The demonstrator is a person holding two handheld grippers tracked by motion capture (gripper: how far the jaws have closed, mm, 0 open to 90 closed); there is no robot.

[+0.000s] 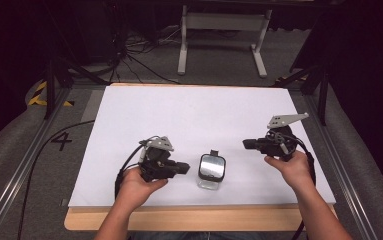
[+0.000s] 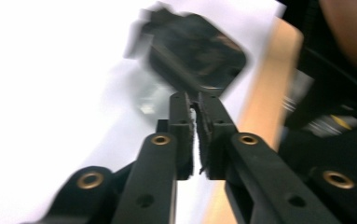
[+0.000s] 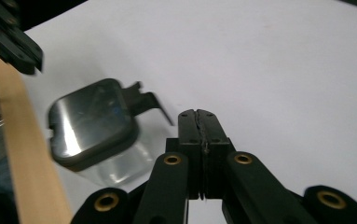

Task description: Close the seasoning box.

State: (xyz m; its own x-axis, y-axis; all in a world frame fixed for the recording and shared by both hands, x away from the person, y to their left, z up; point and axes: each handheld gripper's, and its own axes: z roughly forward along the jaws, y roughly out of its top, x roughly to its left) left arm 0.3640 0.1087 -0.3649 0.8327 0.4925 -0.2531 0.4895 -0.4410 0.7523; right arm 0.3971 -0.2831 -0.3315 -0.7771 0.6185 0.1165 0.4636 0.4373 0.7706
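Note:
A small clear container with a dark square lid [image 1: 212, 167] and a black side latch stands near the front middle of the white table top [image 1: 194, 115]. My left gripper [image 1: 185, 168] sits just left of it, jaws shut and empty, pointing at it. In the left gripper view the lidded container [image 2: 197, 53] is blurred right beyond the shut left gripper [image 2: 194, 100]. My right gripper [image 1: 246, 144] is to its right, shut and empty, apart from it. In the right gripper view the lidded container [image 3: 92, 123] lies left of the shut right gripper [image 3: 198, 114].
A bare wooden strip [image 1: 189, 219] runs along the table's front edge. Metal rails flank the table on both sides. A white frame [image 1: 224, 35] and cables stand on the floor beyond the far edge. Both of the person's hands hold the grippers near the front.

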